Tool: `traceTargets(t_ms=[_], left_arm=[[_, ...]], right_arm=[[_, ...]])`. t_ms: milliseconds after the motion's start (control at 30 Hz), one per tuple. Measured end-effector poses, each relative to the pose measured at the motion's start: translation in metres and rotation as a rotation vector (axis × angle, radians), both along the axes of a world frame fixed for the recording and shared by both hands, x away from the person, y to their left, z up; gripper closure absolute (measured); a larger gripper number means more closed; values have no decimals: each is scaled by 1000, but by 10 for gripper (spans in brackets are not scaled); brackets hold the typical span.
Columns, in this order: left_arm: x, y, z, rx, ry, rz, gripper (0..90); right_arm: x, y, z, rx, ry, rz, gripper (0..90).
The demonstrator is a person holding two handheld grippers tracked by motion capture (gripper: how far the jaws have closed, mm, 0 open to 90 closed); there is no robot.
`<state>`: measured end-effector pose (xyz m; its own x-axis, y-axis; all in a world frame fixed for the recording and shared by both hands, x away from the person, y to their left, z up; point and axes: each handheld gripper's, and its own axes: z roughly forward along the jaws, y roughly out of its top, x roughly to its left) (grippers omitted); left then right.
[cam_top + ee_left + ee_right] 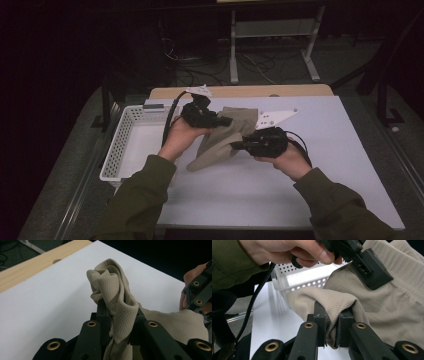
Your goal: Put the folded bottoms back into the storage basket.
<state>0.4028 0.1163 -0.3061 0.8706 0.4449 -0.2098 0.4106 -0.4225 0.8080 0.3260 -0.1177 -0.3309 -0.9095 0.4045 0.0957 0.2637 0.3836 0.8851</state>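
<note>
The left gripper (pixel 226 120) is closed on a bunched fold of the beige cloth (pixel 222 142), and the right gripper (pixel 235 145) pinches another fold of it. The cloth hangs between them above the white table (pixel 310 165), with its low corner touching the table. A white perforated basket (pixel 131 120) stands at the left.

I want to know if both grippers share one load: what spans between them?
The beige cloth, pinched by left gripper and right gripper, as the high view shows.

No readable text, label, brand, number or sign anywhere.
</note>
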Motion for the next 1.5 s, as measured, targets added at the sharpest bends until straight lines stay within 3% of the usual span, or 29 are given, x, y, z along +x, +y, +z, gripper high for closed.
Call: traceTargets(t_ms=[700,1067,1500], left_arm=[[4,82,26,-13,-70,83,762],[5,120,26,1,-88,130,761],[6,168,16,20,-100,195,761]], right_arm=[[23,66,24,8,-35,66,803],[32,111,28,-9,-48,106,803],[42,161,18,-14,-31,143,802]])
